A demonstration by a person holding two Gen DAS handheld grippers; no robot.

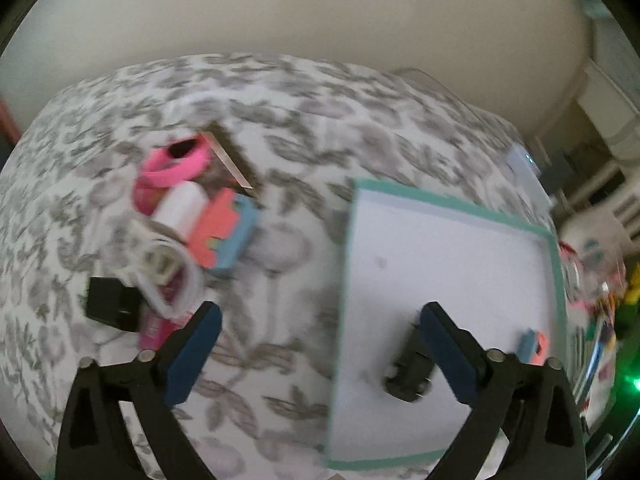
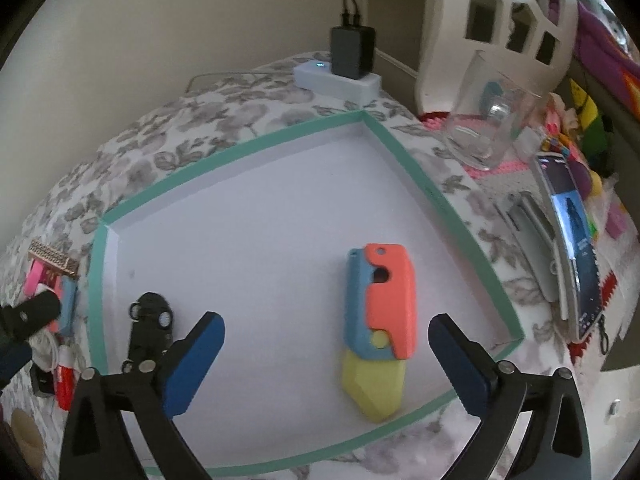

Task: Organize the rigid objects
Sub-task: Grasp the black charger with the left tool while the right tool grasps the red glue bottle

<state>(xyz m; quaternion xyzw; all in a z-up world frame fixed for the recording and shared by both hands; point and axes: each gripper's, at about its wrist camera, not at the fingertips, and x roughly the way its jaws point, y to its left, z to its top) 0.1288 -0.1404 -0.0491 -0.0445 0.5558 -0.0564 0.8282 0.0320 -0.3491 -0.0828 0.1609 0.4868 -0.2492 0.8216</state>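
Observation:
A white tray with a teal rim (image 2: pixel 424 184) lies on a floral cloth; it also shows in the left wrist view (image 1: pixel 554 256). In it lie a coral, blue and yellow toy knife (image 2: pixel 380 320) and a small black clip-like object (image 2: pixel 150 328). My right gripper (image 2: pixel 326 364) is open and empty above the tray, the toy between its fingers' line. My left gripper (image 1: pixel 320 356) is open and empty over the tray's left rim. Left of it is a pile: pink tape roll (image 1: pixel 176 168), white roll (image 1: pixel 182 204), coral and blue block (image 1: pixel 224 232), white charger (image 1: pixel 160 268), black adapter (image 1: pixel 112 304).
A white power strip with a black plug (image 2: pixel 340 76) sits behind the tray. A clear glass (image 2: pixel 488 120), a phone (image 2: pixel 576 240) and a white basket (image 2: pixel 500 12) stand to the right. The wall is close behind the table.

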